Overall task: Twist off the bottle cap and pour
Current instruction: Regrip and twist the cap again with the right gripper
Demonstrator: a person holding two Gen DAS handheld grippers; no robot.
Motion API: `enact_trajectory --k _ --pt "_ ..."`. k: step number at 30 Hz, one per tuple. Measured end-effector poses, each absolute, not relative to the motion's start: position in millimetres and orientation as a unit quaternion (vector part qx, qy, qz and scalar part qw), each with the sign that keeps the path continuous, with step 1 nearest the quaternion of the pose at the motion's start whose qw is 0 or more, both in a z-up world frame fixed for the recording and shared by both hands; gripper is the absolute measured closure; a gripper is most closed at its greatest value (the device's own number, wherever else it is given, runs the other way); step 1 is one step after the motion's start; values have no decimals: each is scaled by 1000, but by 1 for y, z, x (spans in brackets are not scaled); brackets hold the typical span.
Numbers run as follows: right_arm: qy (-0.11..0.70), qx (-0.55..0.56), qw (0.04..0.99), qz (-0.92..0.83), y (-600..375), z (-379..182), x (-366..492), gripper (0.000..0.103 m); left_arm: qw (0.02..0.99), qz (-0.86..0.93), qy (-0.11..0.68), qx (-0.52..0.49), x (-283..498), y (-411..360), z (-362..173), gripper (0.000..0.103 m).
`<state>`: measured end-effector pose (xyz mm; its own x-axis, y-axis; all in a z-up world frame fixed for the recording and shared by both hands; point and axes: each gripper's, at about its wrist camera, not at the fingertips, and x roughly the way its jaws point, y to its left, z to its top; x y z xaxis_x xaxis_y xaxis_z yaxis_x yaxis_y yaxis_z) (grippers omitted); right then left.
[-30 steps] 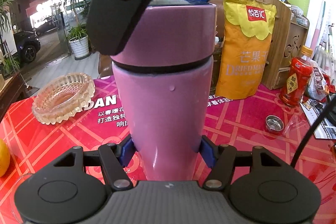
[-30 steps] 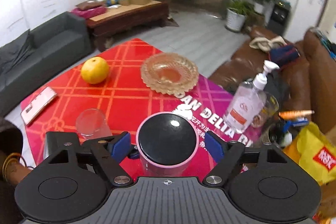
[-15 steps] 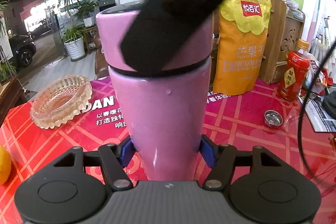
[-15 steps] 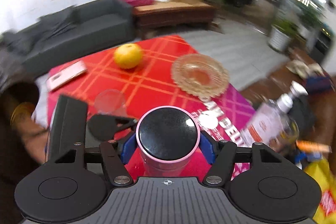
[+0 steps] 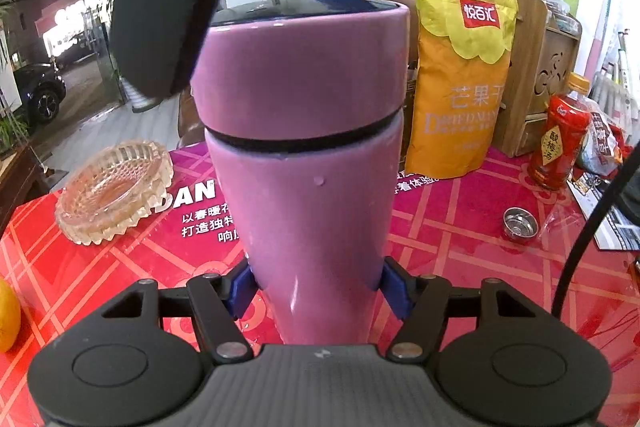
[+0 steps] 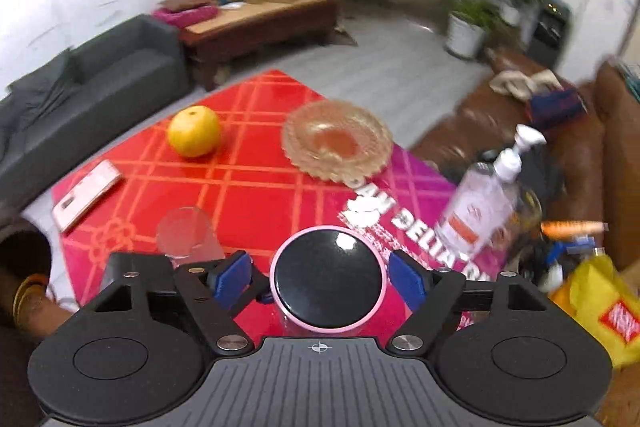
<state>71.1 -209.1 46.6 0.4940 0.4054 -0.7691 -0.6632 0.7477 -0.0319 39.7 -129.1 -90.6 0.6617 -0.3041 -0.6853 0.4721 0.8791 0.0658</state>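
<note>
The left gripper [image 5: 316,287] squeezes the pink bottle [image 5: 308,211] low down on its body, one blue pad on each side, and the bottle stands straight up on the red table [image 5: 460,247]. The pink cap [image 5: 304,71] with its shiny black top is on the bottle, with a thin dark line where the two meet. From above, the right gripper [image 6: 326,275] hangs over the cap [image 6: 328,287] — its blue pads sit on either side with a gap between each pad and the cap, so it is spread apart and holds nothing. Ahead of the right gripper and to its left is an orange [image 6: 194,131]; straight ahead lies a glass dish [image 6: 336,143]. An empty glass [image 6: 184,237] stands just beside its left finger, and a pink phone [image 6: 86,195] lies farther left. To its right stands a pump bottle [image 6: 484,203]. Past the left gripper, on its right, a yellow bag [image 5: 460,83] stands up, with a red drink bottle [image 5: 558,139] and a small metal cup [image 5: 520,223] nearer.
</note>
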Motion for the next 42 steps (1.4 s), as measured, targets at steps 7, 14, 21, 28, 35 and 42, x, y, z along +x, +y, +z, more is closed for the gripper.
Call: enact_trajectory --k 7,14,21,28,35,42 --pt "376 -191 837 349 -220 46 74 39 903 -216 350 125 40 -134 -89 37" --pt "360 -217 823 382 -231 46 78 39 903 -211 352 123 41 -133 -88 36" --pt "374 -204 837 343 -211 46 65 24 904 -212 351 123 42 -133 -88 36" --pt "440 -90 863 232 -204 56 69 23 905 -210 351 120 43 -134 -88 36" --pt "432 -153 862 217 -183 47 64 39 906 -208 349 117 42 -137 -88 36" --pt "413 -208 837 292 -184 47 65 39 906 -212 348 113 43 -137 -90 37"
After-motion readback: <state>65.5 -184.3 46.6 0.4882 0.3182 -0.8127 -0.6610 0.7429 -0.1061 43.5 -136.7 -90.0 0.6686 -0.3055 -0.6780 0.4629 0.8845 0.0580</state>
